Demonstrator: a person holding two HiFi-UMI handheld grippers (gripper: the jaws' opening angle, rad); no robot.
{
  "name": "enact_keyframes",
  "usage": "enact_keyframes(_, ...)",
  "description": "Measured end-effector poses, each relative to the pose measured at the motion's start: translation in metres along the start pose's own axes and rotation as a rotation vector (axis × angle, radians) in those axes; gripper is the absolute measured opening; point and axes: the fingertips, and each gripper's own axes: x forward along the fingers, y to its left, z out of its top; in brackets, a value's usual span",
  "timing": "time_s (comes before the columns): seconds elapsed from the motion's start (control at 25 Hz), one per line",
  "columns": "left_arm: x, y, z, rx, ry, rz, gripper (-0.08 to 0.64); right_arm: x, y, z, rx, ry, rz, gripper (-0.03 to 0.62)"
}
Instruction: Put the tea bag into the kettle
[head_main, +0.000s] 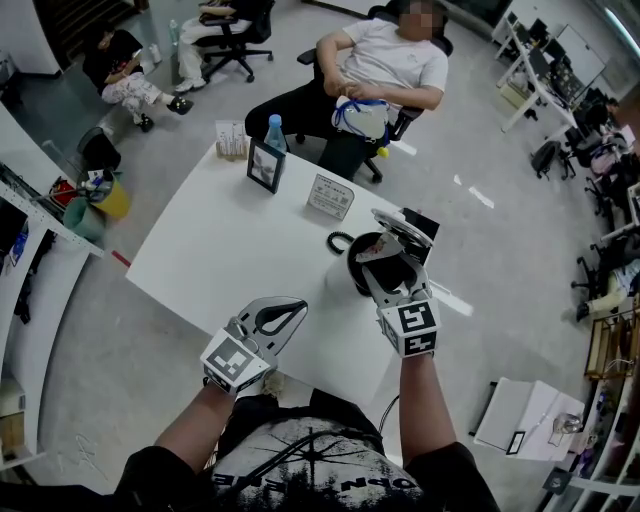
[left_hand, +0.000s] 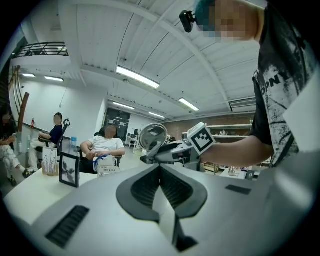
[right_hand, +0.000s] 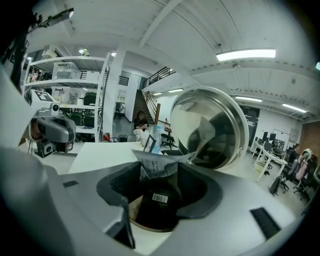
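Observation:
On the white table stands the black kettle, its round lid tipped open. My right gripper hangs right over the mouth. In the right gripper view its jaws stand apart around the tea bag, a white printed sachet whose dark barcoded lower part reaches down into the kettle; the pads do not press it. The shiny lid rises just behind. My left gripper rests to the left near the table's front edge, shut and empty.
Along the table's far side stand a framed photo, a sign card, a blue-capped water bottle and a small box. A person sits in an office chair just beyond. Shelves line the left wall.

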Motion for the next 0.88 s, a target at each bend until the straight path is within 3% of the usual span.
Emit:
enact_keyframes(0.6,0.002,-0.003,0.005,0.020,0.002,-0.044,0.008,-0.014,0.000,-0.002,0.022,-0.001,-0.036,0.230)
enact_keyframes(0.88,0.002,-0.007,0.009,0.032,-0.006,-0.081,0.008,-0.025,0.014,0.009,-0.011,-0.053,-0.040,0.222)
